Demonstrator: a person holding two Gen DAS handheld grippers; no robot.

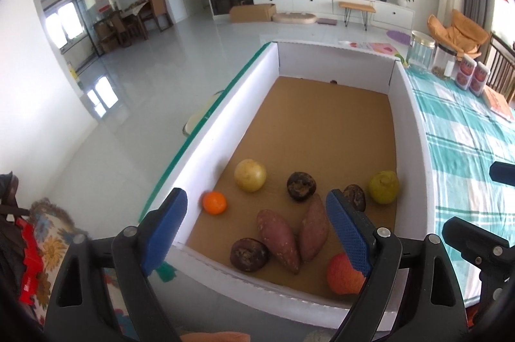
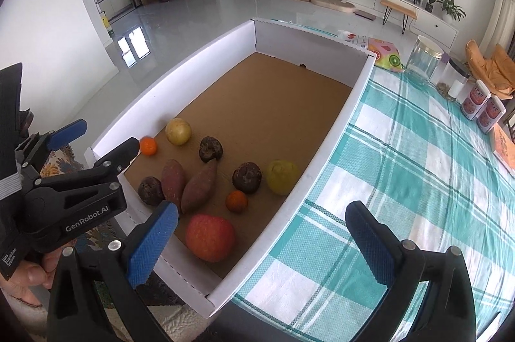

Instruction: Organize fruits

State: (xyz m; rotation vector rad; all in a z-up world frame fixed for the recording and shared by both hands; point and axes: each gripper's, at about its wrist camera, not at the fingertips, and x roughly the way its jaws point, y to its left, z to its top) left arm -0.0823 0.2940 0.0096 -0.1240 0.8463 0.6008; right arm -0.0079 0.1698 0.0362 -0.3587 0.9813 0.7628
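In the left wrist view, the left gripper [image 1: 257,232] is held over the near end of the white box [image 1: 415,123]. Its blue pads are spread wide and nothing is pinched between them. Inside the box, on the brown floor, a small orange [image 1: 214,203], a yellow round fruit [image 1: 250,180], a dark lumpy fruit [image 1: 301,186], a green-yellow fruit [image 1: 383,186] and two sweet potatoes [image 1: 296,237] are seen. A red apple [image 1: 341,276] is partly hidden behind the right pad. All of the food is bunched at the near end, and the far end of the box is bare.

In the right wrist view, the right gripper [image 2: 262,245] is also spread wide and empty. One pad is over the box wall and the other is over the checked tablecloth [image 2: 402,181]. A second small orange [image 2: 236,201] is seen just beside the apple. No loose fruit is seen on the cloth.

It looks like a pause between picks, with both grippers free. For the next move, one fruit should be chosen, perhaps the apple, since it is nearest. The open pads must be lowered on both sides of it and closed gently, so that it is not rolled away.
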